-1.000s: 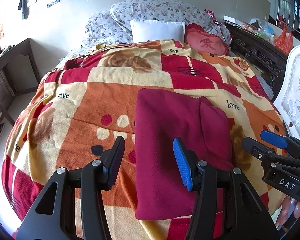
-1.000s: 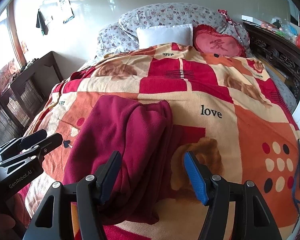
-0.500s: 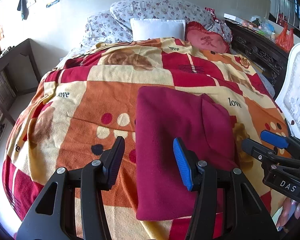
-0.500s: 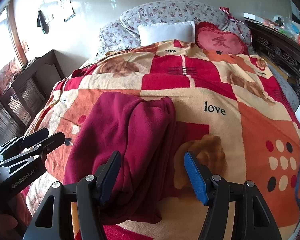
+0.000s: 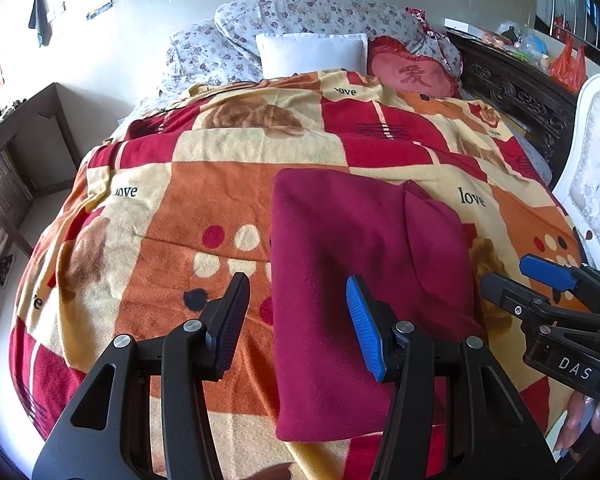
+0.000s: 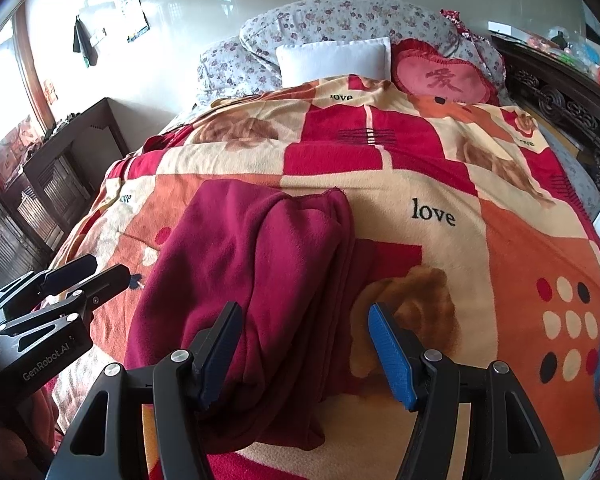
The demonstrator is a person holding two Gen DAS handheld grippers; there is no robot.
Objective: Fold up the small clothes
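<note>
A dark red fleece garment point(image 5: 364, 280) is laid folded into a long rectangle on a patchwork blanket point(image 5: 220, 184) that covers a bed; its layered edges are stacked along its right side in the right wrist view point(image 6: 260, 280). The blanket point(image 6: 480, 240) is printed with the word "love", dots and flower patches.

The left gripper point(image 5: 296, 320) is held above the near end of the garment with its fingers spread wide; nothing is gripped, the blue pad point(image 5: 364, 332) being seen over the red cloth and the black pad point(image 5: 230, 320) over the blanket beside it. The right gripper point(image 6: 306, 354) is likewise held wide apart and empty, its black finger point(image 6: 220, 352) above the garment's layered edge and its blue finger point(image 6: 390, 354) above bare blanket.

At the head of the bed a white pillow point(image 5: 312, 54), a red heart cushion point(image 5: 414, 74) and floral pillows point(image 5: 308, 12) are piled. No containers are seen near the garment.
</note>
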